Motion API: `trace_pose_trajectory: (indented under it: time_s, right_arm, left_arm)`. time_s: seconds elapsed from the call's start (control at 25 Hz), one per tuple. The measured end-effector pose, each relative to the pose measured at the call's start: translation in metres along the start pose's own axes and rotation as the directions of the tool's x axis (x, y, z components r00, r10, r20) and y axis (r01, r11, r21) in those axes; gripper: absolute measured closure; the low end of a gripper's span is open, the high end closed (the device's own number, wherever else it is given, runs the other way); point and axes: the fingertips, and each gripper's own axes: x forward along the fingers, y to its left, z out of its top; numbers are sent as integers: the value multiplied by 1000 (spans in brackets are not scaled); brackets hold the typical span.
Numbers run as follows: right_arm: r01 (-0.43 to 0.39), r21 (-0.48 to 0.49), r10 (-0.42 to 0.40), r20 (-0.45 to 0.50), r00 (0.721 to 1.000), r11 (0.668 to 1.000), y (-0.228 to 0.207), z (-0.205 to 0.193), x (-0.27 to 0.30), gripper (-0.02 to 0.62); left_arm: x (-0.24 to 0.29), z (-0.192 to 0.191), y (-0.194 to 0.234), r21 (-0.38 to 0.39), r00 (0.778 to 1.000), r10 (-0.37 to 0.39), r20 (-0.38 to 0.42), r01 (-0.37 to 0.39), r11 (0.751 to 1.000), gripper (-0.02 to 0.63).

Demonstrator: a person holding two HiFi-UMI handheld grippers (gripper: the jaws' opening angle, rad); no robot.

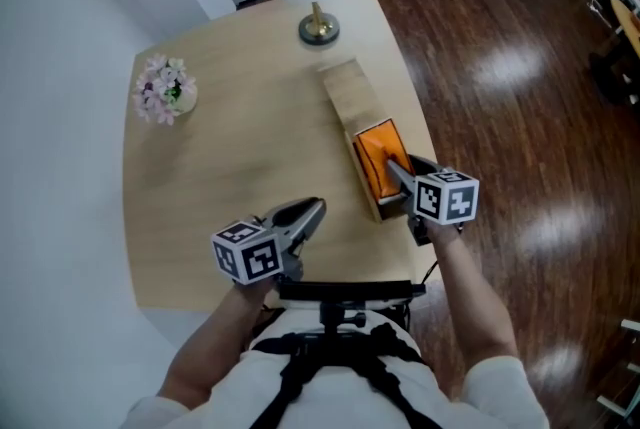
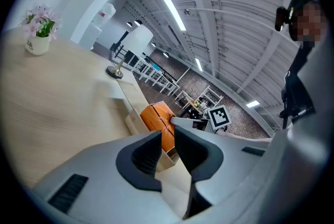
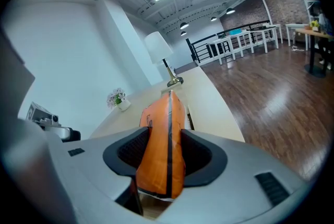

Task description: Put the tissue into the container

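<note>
Orange in its wrapper, the tissue pack (image 1: 379, 158) is clamped edge-on between the jaws of your right gripper (image 1: 397, 174). Its lower part sits inside the near end of the long wooden container (image 1: 349, 91) on the table (image 1: 230, 167). Your left gripper (image 1: 303, 215) hovers over the table beside that container, jaws slightly apart and holding nothing.

the table (image 1: 230, 147) is pale matt wood, the floor (image 1: 520, 97) is dark shiny wood, the container (image 1: 348, 89) is plain light wood, the tissue pack (image 1: 376, 155) has a smooth shiny orange plastic wrap, and the lamp base (image 1: 318, 30) is shiny gold metal.
</note>
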Motion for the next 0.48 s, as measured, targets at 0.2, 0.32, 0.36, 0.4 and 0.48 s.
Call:
trace_pose_trajectory:
  time_s: [0.2, 0.32, 0.36, 0.4, 0.48]
  right_arm:
    - [-15, -8, 15, -39, 999, 1000, 1, -10, 2, 402]
    - [-5, 15, 6, -50, 999, 1000, -3, -11, 7, 400]
    - [3, 20, -2, -55, 999, 1000, -5, -12, 8, 399]
    - [11, 24, -10, -61, 998, 1000, -7, -13, 10, 397]
    - [27, 21, -25, -79, 997, 999, -9, -17, 14, 387]
  left_arm:
    - [-1, 0, 0, -3, 1000, 2, 0, -2, 1000, 537]
    - [-2, -2, 1, -5, 1000, 3, -3, -3, 1000, 537]
    - [-3, -3, 1, -7, 1000, 5, -5, -5, 1000, 537]
    - [-4, -4, 2, -10, 1000, 8, -5, -8, 1000, 537]
    - [-6, -6, 3, -13, 1000, 13, -5, -13, 1000, 537]
